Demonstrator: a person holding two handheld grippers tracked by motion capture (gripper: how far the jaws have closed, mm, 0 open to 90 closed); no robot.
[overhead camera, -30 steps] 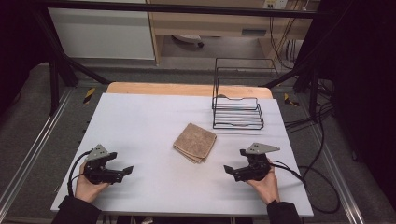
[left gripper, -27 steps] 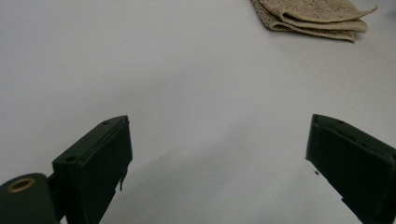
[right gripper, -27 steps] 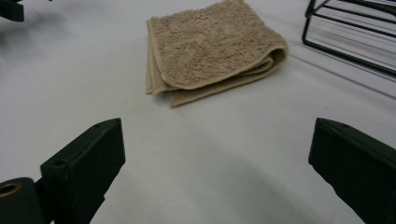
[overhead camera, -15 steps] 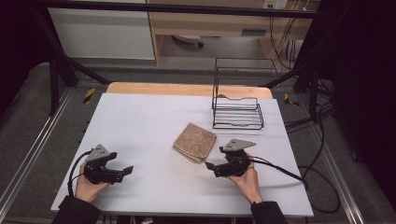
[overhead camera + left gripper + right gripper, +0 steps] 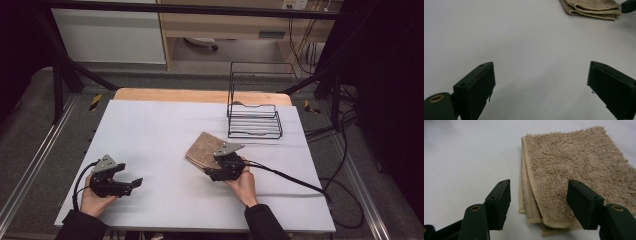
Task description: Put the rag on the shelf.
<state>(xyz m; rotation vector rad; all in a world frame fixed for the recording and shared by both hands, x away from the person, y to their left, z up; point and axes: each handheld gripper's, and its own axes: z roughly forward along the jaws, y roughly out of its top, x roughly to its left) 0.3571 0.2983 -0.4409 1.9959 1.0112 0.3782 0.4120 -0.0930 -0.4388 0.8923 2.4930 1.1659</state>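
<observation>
A wide white table (image 5: 165, 130) with a pale wooden strip along its far edge carries everything here. The landmark is a folded tan terry-cloth towel (image 5: 204, 150), lying flat near the middle of the table.

Beyond the towel and a little to its right stands an empty black wire rack (image 5: 254, 117), close to the table's far edge and clear of the towel.

The right gripper (image 5: 218, 173), black with a grey three-cornered plate on top, sits at the towel's near corner, held in a person's hand with a dark sleeve behind it. Its cable trails away from the towel toward the table's right edge. In the right gripper view its jaws are spread apart, holding nothing: one hangs over bare table just beside the towel's stitched edge, the other over the pile. The towel (image 5: 574, 172) shows several stacked layers at that corner.

The left gripper (image 5: 131, 184) rests well to the left of the towel, near the table's front edge. In the left gripper view its jaws are also spread wide over bare table, empty, with the towel (image 5: 591, 8) far off at the top.

Likely risks, as a judgement: closing from this angle could pinch only the top layer, so the fold would open as the towel lifts. A jaw pushing along the table could also slide or bunch the cloth rather than grasp it.
</observation>
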